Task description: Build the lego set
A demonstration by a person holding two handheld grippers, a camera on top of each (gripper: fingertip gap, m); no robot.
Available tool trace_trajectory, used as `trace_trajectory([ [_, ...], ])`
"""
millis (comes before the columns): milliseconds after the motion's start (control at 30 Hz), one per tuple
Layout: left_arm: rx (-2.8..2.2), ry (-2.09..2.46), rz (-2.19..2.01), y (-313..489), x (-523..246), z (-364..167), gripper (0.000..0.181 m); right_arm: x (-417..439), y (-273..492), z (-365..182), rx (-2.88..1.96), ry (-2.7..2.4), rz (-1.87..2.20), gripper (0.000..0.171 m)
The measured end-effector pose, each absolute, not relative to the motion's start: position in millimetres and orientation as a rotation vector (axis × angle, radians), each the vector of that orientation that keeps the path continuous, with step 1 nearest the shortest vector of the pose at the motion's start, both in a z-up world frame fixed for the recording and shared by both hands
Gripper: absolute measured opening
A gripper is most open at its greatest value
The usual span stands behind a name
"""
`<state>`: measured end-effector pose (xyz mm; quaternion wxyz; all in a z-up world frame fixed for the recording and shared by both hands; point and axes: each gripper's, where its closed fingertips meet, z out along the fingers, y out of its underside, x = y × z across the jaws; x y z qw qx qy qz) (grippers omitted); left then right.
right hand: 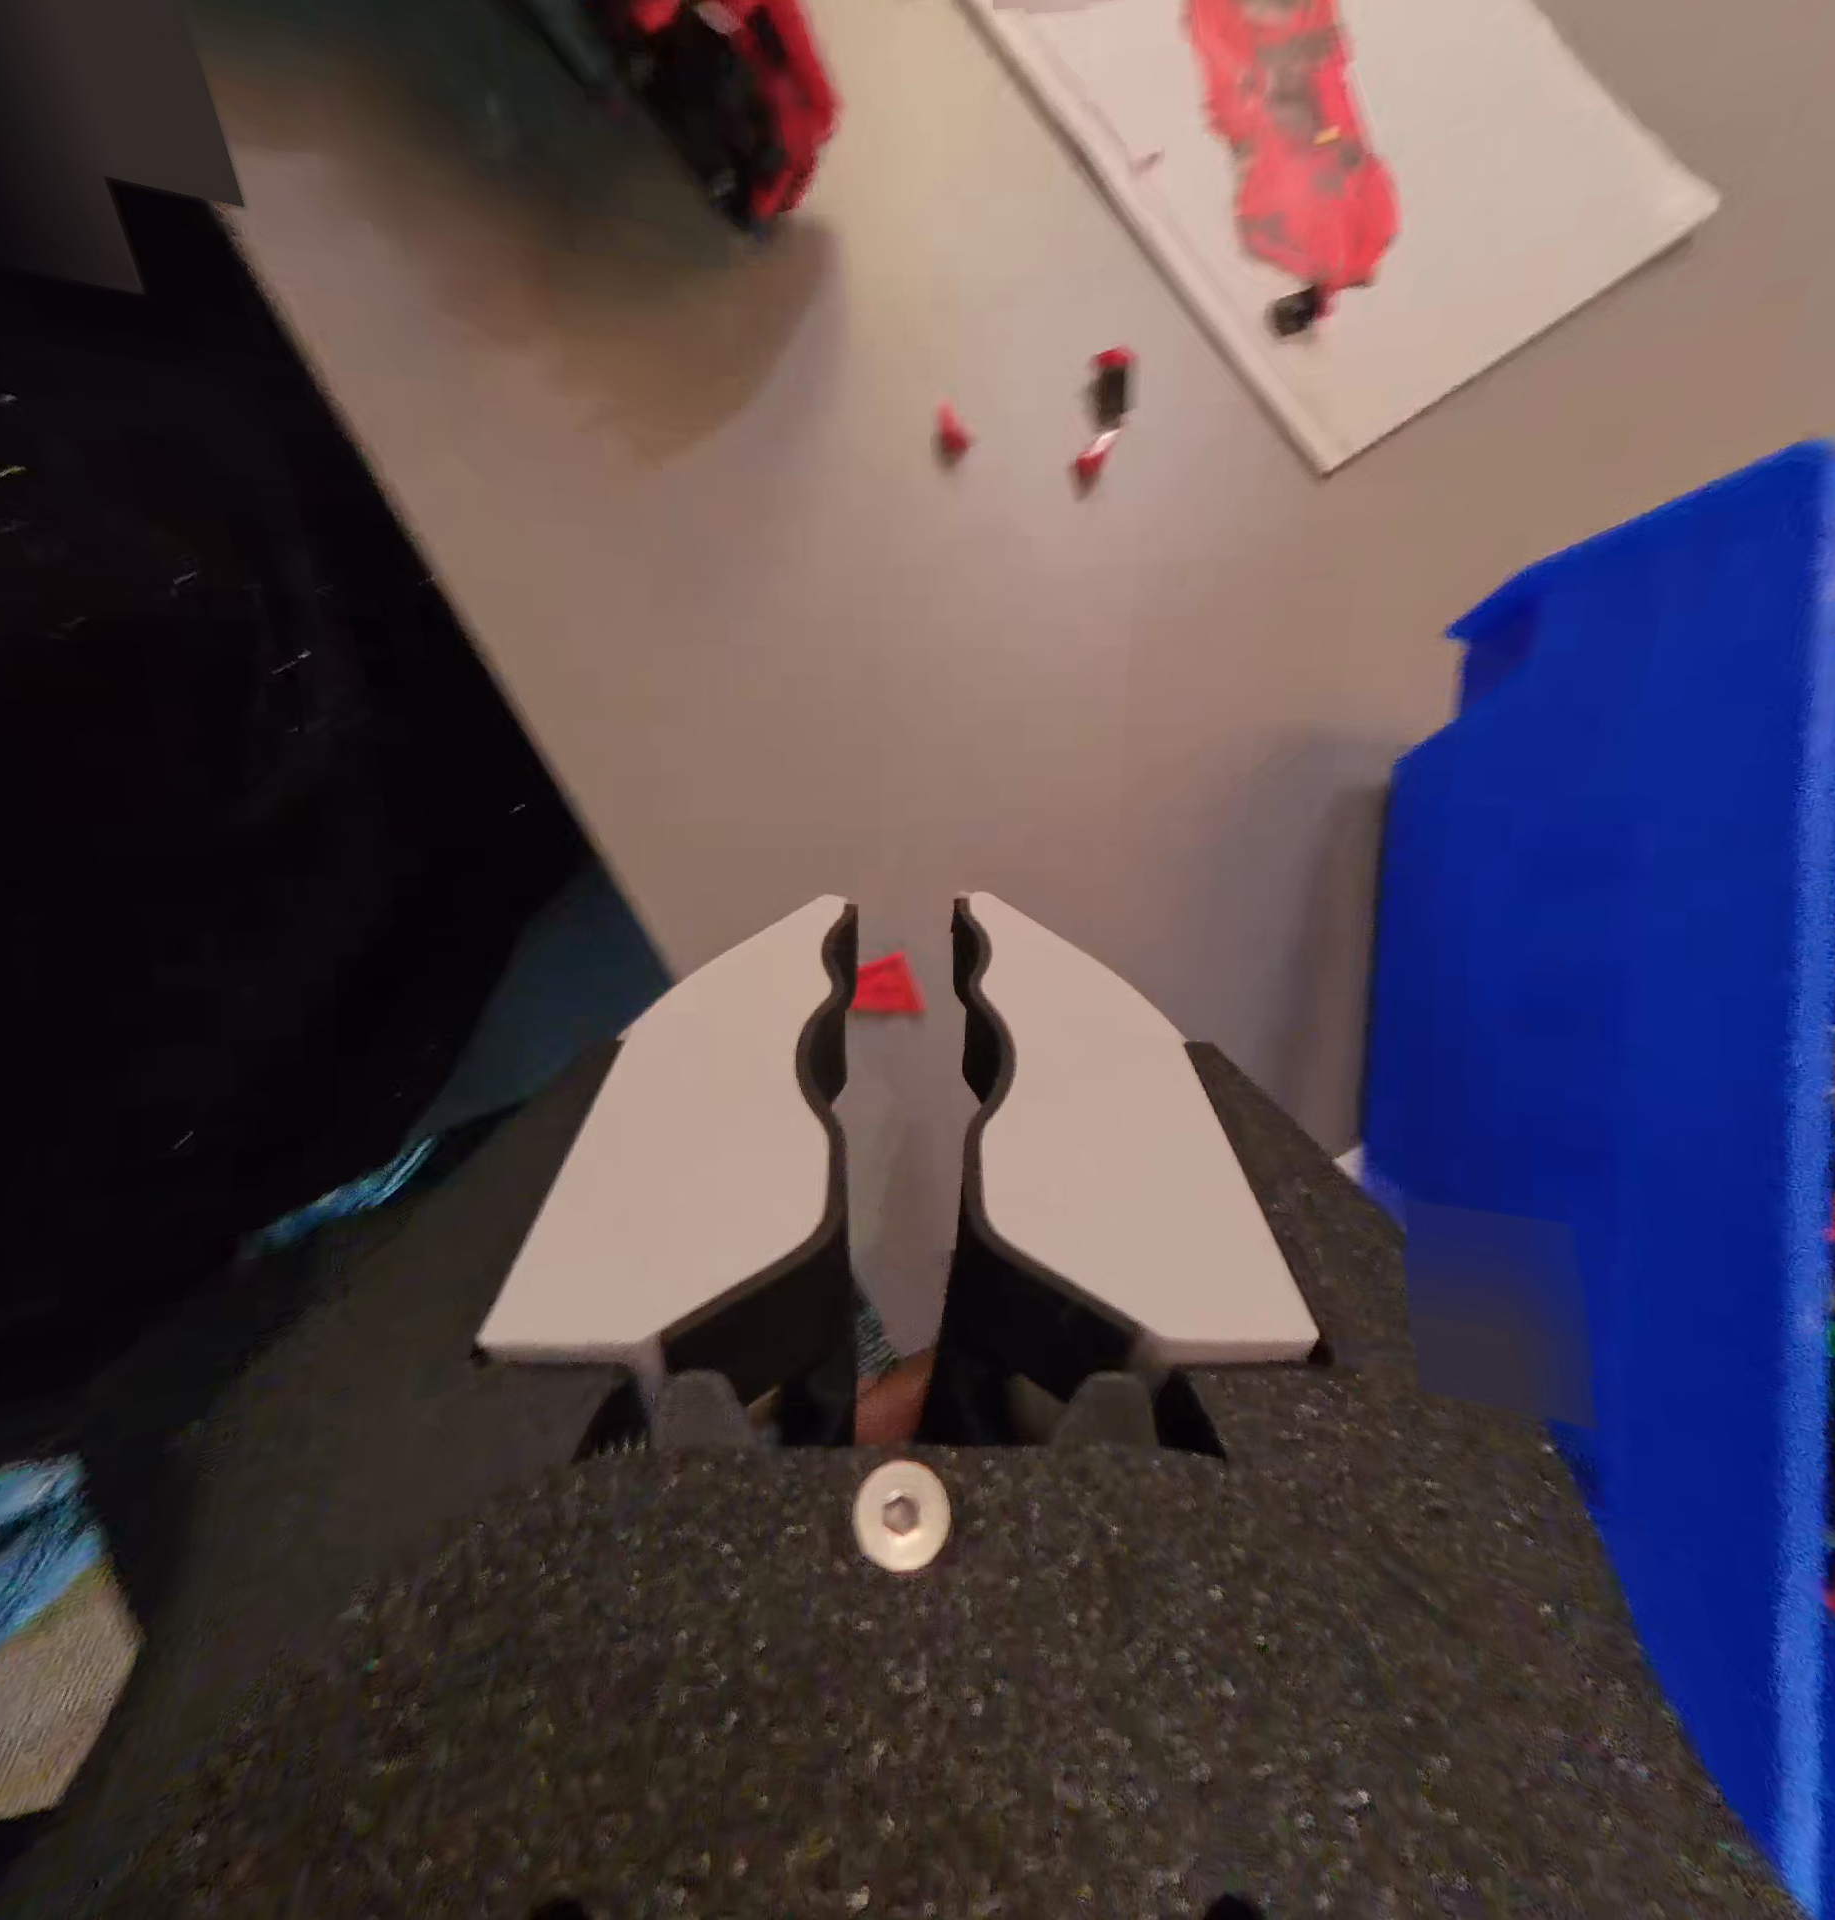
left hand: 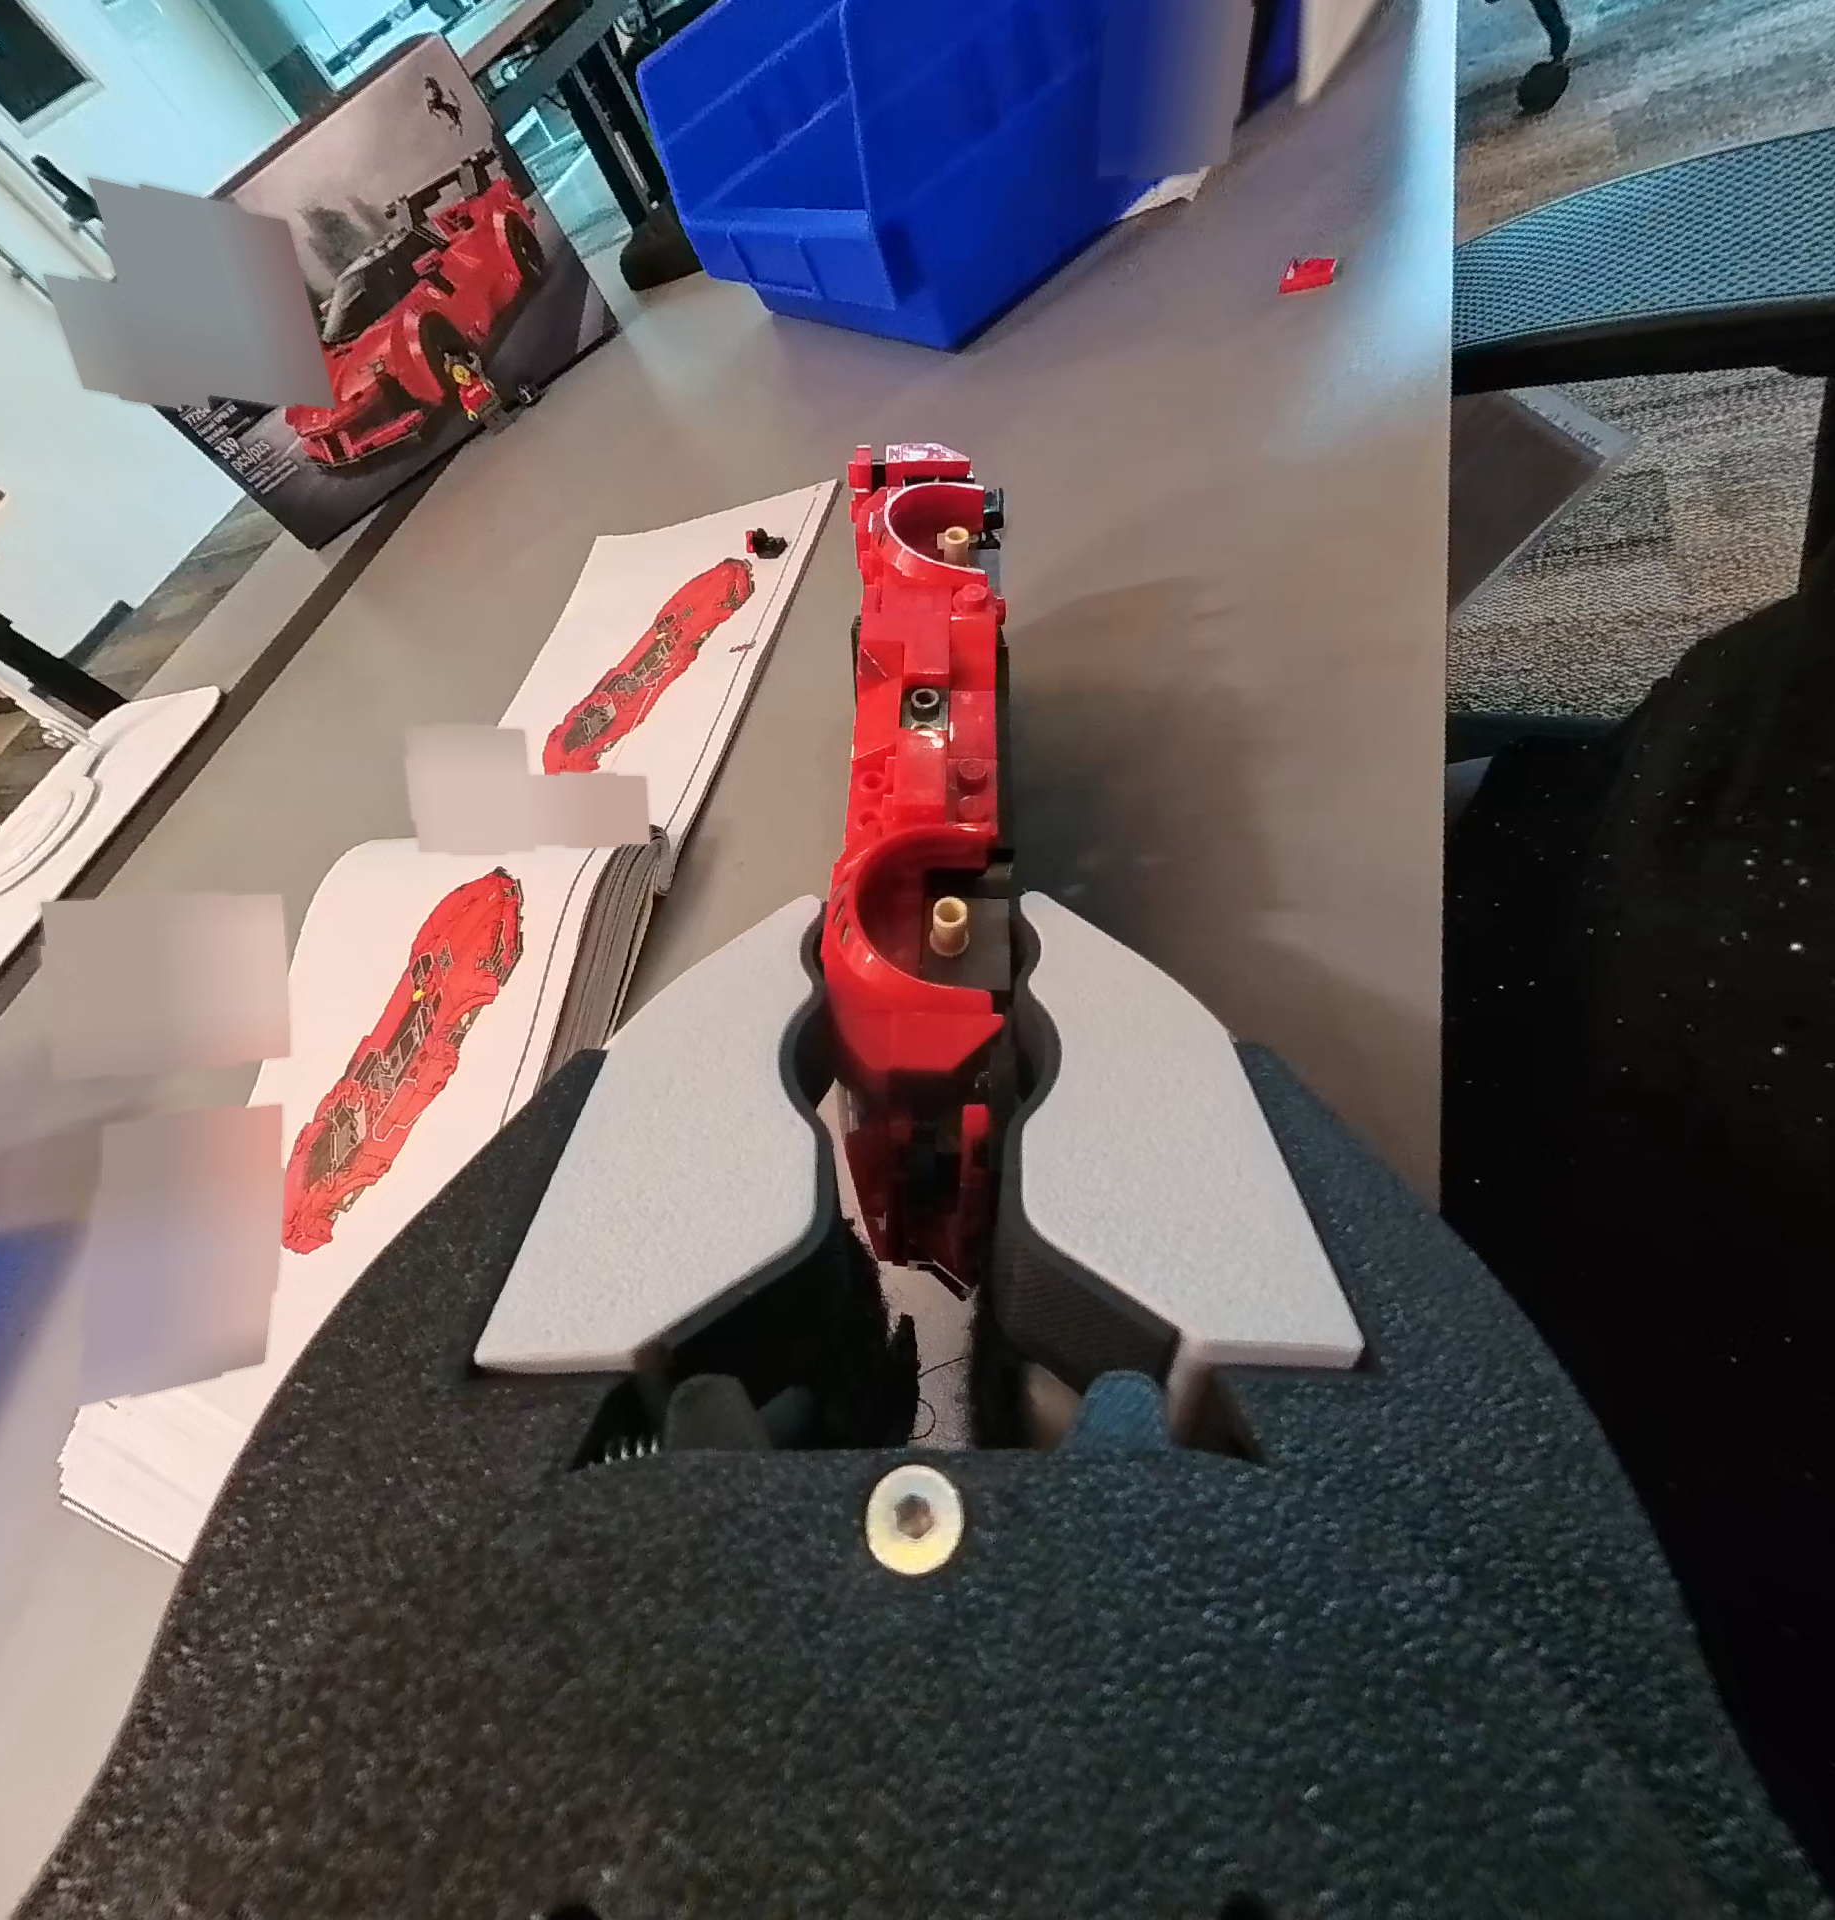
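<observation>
1. Worktop (left hand: 1204,520): grey, carrying everything listed.
2. Blue bin (left hand: 892,156): at the far side.
3. Set box (left hand: 414,343): standing upright.
4. Instruction booklet (left hand: 684,665): lying open.
5. Red lego car body (left hand: 923,748): partly built, wheel arches fitted, axle pins bare; wheels and upper parts apparently outstanding. Clamped at its near end by the left hand-held gripper (left hand: 918,935).
6. Right hand-held gripper (right hand: 902,925): jaws slightly parted, empty, positioned over a loose red piece (right hand: 885,987).
7. Small loose pieces (right hand: 1105,390): unplaced.
</observation>
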<state>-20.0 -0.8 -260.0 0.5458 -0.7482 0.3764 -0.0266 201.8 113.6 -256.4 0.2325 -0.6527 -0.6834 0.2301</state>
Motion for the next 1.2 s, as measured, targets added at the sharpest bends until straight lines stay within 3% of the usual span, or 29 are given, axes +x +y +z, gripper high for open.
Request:
trace_trajectory([
  [167, -1.772, 0.894, -0.060, -2.6, -20.9, -258.7, 0.030, 211.9, 78.7, -276.0, -1.637, -2.041, 0.613, 0.057],
  [333, -1.771, 0.894, -0.053, -2.1, -19.5, -258.3, 0.030, 210.3, 82.6, -298.9, -1.422, -2.084, 0.297, 0.061],
  [400, -1.770, 0.895, -0.049, -1.6, -20.5, -259.0, 0.030, 212.4, 85.9, -305.4, -1.383, -2.095, 0.212, 0.053],
  [467, -1.769, 0.895, -0.045, -2.6, -18.8, -258.8, 0.030, 215.2, 88.3, -313.3, -1.364, -2.108, 0.135, 0.056],
  [767, -1.770, 0.893, -0.042, -1.1, -20.3, -259.8, 0.030, 216.8, 73.8, -303.3, -1.244, -2.067, 0.122, 0.010],
  [1200, -1.768, 0.895, -0.042, -1.0, -19.9, -260.1, 0.030, 209.4, 80.3, -289.6, -1.237, -2.043, 0.191, 0.003],
])
